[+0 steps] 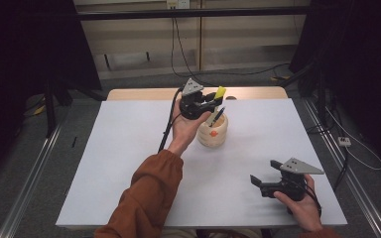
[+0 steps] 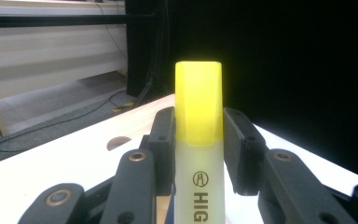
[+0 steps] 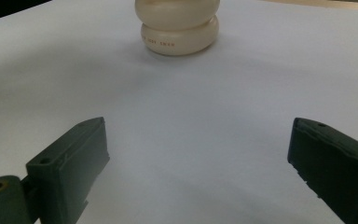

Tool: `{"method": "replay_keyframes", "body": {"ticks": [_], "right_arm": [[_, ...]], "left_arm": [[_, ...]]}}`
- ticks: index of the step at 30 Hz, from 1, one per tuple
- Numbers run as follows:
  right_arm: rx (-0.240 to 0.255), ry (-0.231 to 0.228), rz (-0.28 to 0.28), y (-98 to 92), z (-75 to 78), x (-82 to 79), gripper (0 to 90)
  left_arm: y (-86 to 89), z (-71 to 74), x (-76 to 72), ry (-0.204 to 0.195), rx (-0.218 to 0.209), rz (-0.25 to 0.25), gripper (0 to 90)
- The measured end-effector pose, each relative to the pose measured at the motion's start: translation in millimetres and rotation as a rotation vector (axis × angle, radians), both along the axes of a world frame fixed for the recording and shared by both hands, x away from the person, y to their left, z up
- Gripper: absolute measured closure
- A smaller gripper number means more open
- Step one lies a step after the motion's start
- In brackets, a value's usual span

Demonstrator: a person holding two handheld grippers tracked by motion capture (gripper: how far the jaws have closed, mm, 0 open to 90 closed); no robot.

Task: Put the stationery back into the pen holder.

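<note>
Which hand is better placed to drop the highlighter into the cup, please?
Left: its gripper already clamps the highlighter right above the cup. The right gripper sits open, far off.

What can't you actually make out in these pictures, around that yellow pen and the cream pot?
- Highlighter: left gripper view, bottom edge cuts its lettering after "HIG".
- Pen holder: right gripper view, top edge cuts off its mouth; its printed line is too small to read.
- Holder's inside: high view, left gripper and highlighter cover it.

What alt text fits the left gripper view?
A yellow-capped highlighter stands upright, clamped between the left gripper's two black fingers. Behind it, a pale table edge meets grey floor and a dark backdrop.
</note>
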State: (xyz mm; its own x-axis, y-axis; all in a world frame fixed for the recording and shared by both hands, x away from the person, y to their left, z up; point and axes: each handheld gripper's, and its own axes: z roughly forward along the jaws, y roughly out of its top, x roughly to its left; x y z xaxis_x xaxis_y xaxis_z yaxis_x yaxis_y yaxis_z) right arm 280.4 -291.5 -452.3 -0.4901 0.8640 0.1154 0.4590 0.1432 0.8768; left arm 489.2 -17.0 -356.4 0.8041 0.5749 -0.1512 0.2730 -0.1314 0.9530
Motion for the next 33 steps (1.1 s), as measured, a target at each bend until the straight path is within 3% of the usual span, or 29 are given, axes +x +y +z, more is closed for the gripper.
{"method": "replay_keyframes", "body": {"ticks": [2,20,33], "right_arm": [[0.001,0.001,0.0,0.1,0.0,-0.1,4.5],[0.0,0.004,0.004,-0.4,-0.2,-0.4,4.5],[-0.004,0.002,0.007,0.1,-0.2,-0.6,4.5]], "left_arm": [[-1.3,-3.2,0.3,-0.001,-0.014,-0.008,67.0],[-4.9,-24.0,10.8,0.028,0.016,0.002,67.0],[2.4,-34.5,7.4,0.059,0.027,-0.009,66.9]]}}
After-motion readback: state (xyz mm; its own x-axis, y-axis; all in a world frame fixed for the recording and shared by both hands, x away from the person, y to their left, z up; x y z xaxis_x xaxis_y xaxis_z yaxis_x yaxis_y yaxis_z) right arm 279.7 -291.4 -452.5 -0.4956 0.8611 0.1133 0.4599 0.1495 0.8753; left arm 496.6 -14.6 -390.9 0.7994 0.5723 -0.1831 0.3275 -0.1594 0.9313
